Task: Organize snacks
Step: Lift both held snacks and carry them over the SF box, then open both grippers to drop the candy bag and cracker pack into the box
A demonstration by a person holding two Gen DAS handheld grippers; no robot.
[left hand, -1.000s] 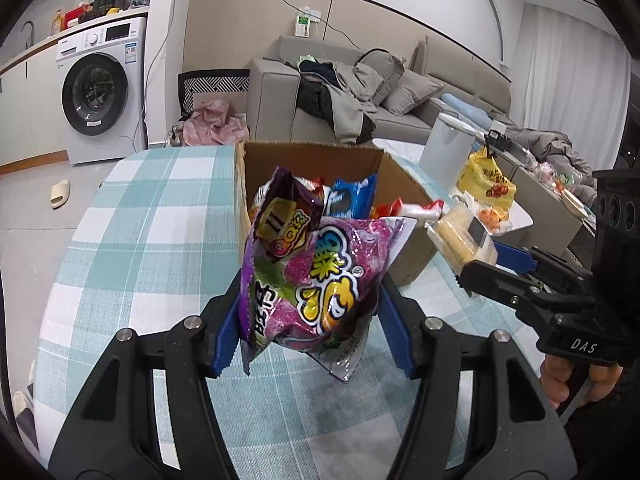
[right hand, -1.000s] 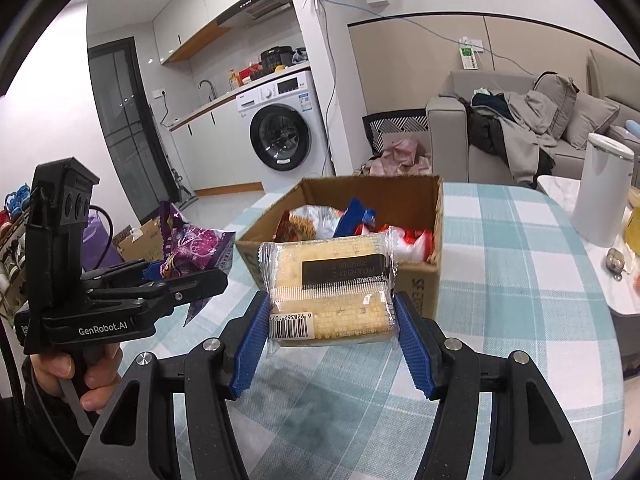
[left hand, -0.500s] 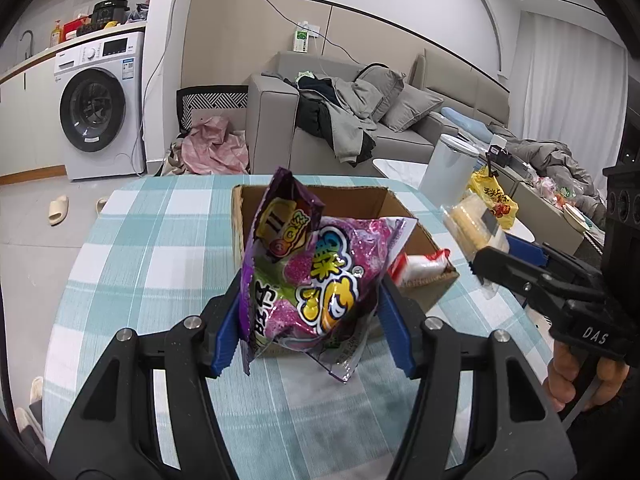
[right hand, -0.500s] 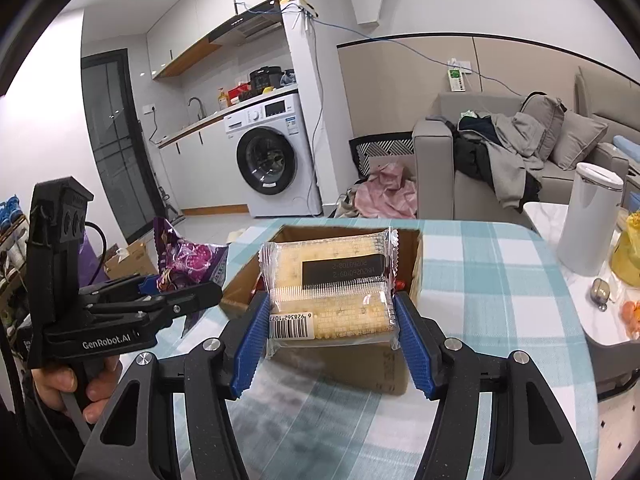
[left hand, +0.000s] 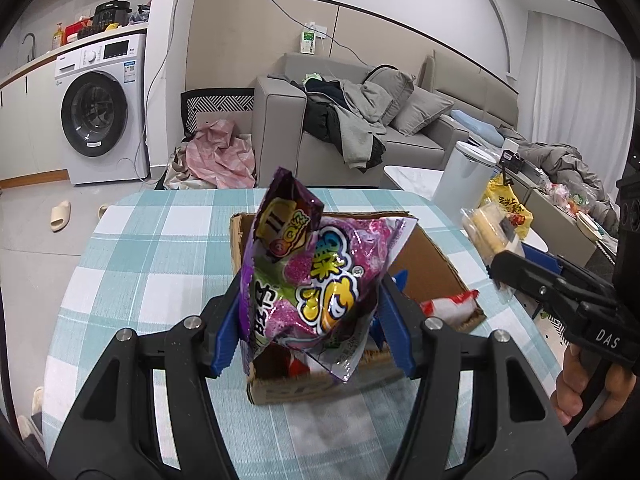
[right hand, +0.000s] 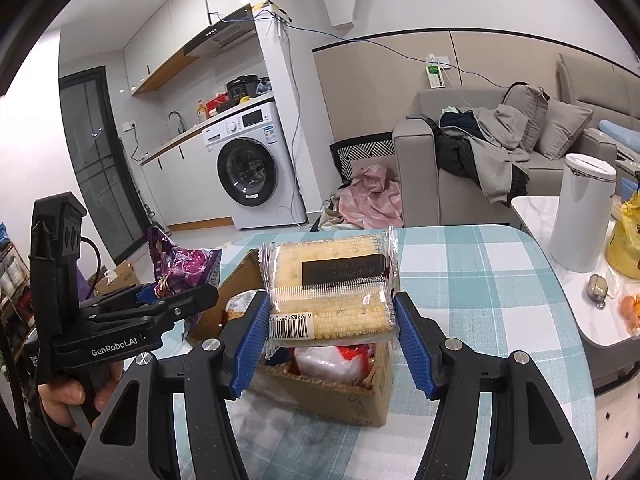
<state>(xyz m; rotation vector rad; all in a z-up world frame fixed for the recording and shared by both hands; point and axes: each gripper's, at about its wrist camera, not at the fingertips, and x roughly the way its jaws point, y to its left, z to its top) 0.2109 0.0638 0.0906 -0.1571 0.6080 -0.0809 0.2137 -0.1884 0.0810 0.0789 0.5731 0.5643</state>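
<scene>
Living-room scene, round table with a teal-and-white checked cloth (left hand: 132, 264) filling the lower half of both views. At centre frame in the left wrist view a purple snack bag (left hand: 310, 280) is clamped upright between the blue pads of the left gripper (left hand: 312, 332), jaws part closed on it, bag held up in front of the open cardboard box (left hand: 440, 264). In the right wrist view a clear-wrapped pack of yellow wafer biscuits (right hand: 332, 284), barcode at its lower left, is pinched at centre by the right gripper (right hand: 330, 340), pads pressed on both short edges, pack lying flat and held above the same box (right hand: 352, 396). Red-and-white packets (right hand: 340, 360) are seen inside the box, below the wafer pack. The other tool is caught in each view: right gripper with the wafer pack at the right edge of the left view (left hand: 520, 264), left gripper with the purple bag at the left edge of the right view (right hand: 176, 300), a hand (right hand: 76, 396) wrapped round its grip at lower left. Further out, a white bin (right hand: 580, 212) is seen at right, a grey sofa (left hand: 360, 120) piled with clothes across the upper centre, and a washing machine (left hand: 104, 112) at upper left.
</scene>
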